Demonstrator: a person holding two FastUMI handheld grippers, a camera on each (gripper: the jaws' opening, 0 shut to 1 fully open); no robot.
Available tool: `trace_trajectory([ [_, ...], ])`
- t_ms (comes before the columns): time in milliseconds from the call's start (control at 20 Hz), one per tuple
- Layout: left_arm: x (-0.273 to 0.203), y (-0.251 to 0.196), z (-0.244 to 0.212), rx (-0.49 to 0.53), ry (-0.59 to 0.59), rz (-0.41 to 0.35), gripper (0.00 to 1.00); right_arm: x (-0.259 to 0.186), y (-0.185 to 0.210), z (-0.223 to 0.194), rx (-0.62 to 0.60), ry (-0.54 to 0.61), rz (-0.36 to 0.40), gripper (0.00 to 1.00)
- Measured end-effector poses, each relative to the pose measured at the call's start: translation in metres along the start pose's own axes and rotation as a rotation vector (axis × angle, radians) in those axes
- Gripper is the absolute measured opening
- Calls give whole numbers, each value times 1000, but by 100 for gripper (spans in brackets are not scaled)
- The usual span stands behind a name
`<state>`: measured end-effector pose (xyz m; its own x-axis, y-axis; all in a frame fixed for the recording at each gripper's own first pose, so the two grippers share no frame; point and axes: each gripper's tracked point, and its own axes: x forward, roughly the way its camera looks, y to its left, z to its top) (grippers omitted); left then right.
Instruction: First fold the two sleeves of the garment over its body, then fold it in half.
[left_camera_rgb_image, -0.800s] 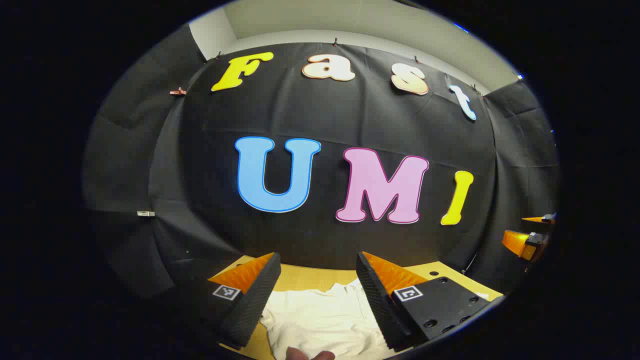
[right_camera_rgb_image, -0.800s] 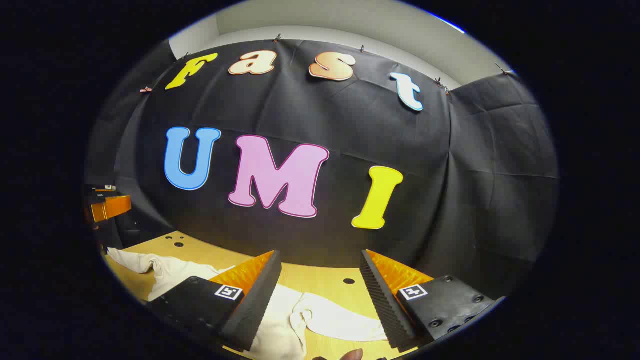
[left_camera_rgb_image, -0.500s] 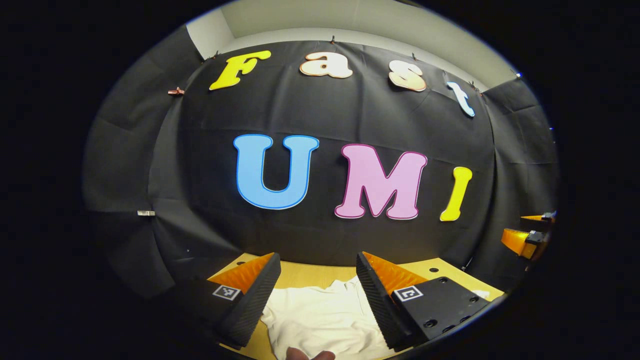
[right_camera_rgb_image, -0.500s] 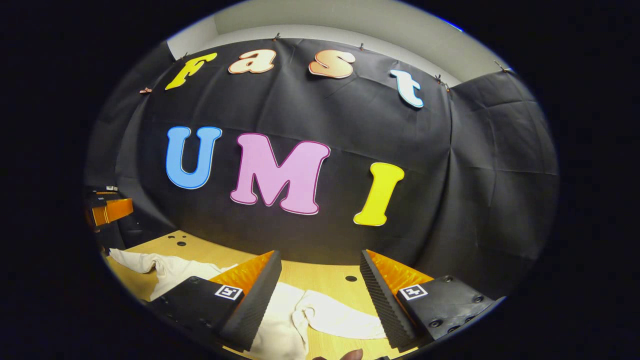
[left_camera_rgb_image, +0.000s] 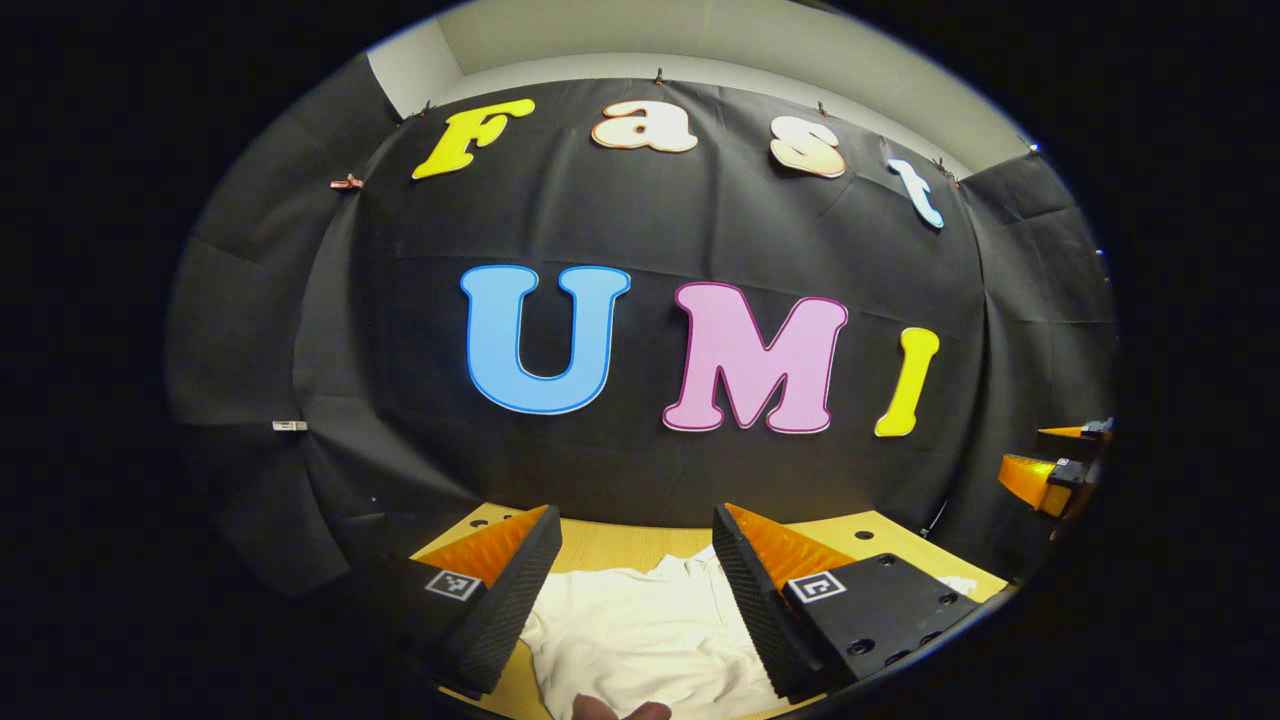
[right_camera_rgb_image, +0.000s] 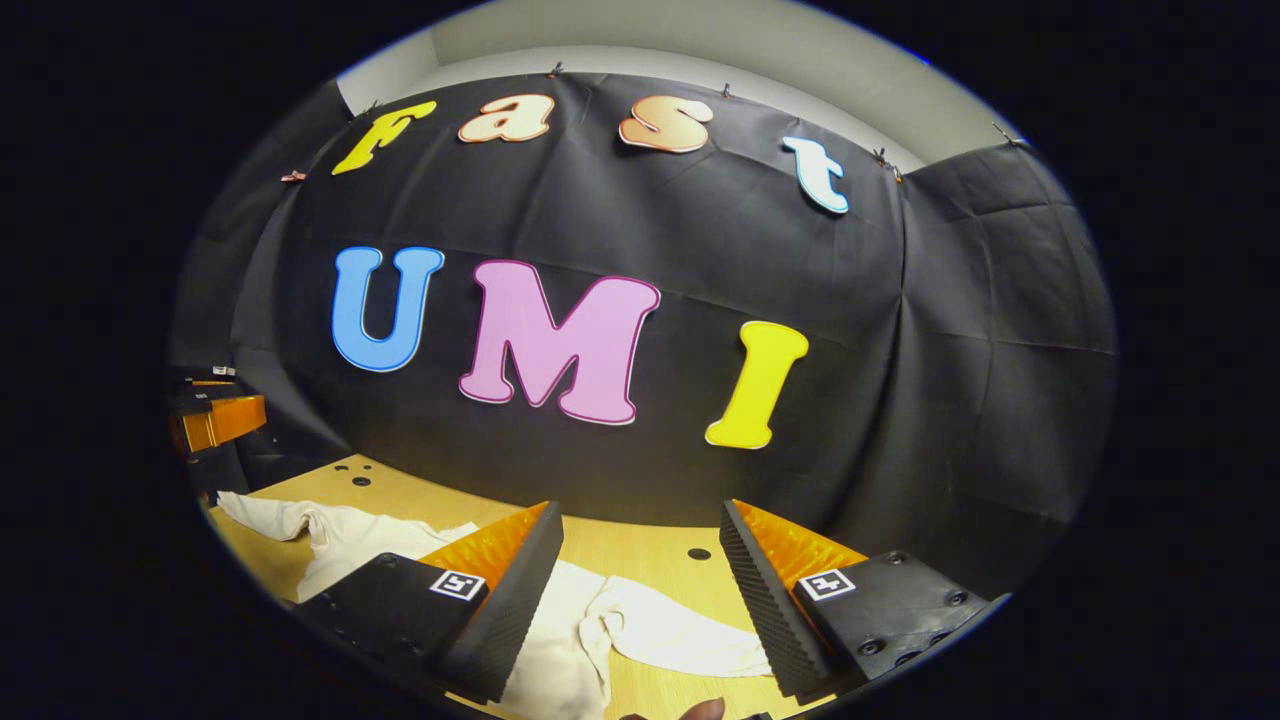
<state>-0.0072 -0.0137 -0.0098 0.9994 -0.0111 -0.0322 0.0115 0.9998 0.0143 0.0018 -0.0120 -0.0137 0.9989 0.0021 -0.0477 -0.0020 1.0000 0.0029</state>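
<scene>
A white garment (left_camera_rgb_image: 640, 630) lies on the wooden table (left_camera_rgb_image: 610, 545), its collar toward the far wall. My left gripper (left_camera_rgb_image: 635, 600) hangs open above the body of the garment, fingers wide apart with nothing between them. In the right gripper view the same white garment (right_camera_rgb_image: 600, 640) lies crumpled, one sleeve (right_camera_rgb_image: 690, 640) stretched to the right and another part (right_camera_rgb_image: 310, 525) trailing to the left. My right gripper (right_camera_rgb_image: 635, 600) is open above that sleeve. The right gripper (left_camera_rgb_image: 1050, 475) also shows at the far right edge of the left gripper view, and the left gripper (right_camera_rgb_image: 215, 415) at the far left of the right gripper view.
The wooden table (right_camera_rgb_image: 640, 550) has small round holes (right_camera_rgb_image: 699, 553) in its top and ends at the black cloth wall behind. A fingertip (left_camera_rgb_image: 610, 710) of the holding hand shows at the bottom edge of the left gripper view.
Both views have tipped slightly downward, so a bit more of the table and garment shows. Both grippers stay open.
</scene>
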Motion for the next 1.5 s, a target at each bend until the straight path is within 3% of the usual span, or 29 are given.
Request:
trace_trajectory([
  [250,2,-6,-8,-7,14,27,95,18,-44,-53,39,169,-34,98],
  [850,5,-71,-19,56,50,113,95,43,-168,-266,217,672,-127,98],
  [1100,1,-100,-34,40,100,140,95,56,-183,-330,270,773,-116,96],
  [1500,-12,-83,-44,26,149,271,95,54,-200,-408,298,922,-165,96],
])
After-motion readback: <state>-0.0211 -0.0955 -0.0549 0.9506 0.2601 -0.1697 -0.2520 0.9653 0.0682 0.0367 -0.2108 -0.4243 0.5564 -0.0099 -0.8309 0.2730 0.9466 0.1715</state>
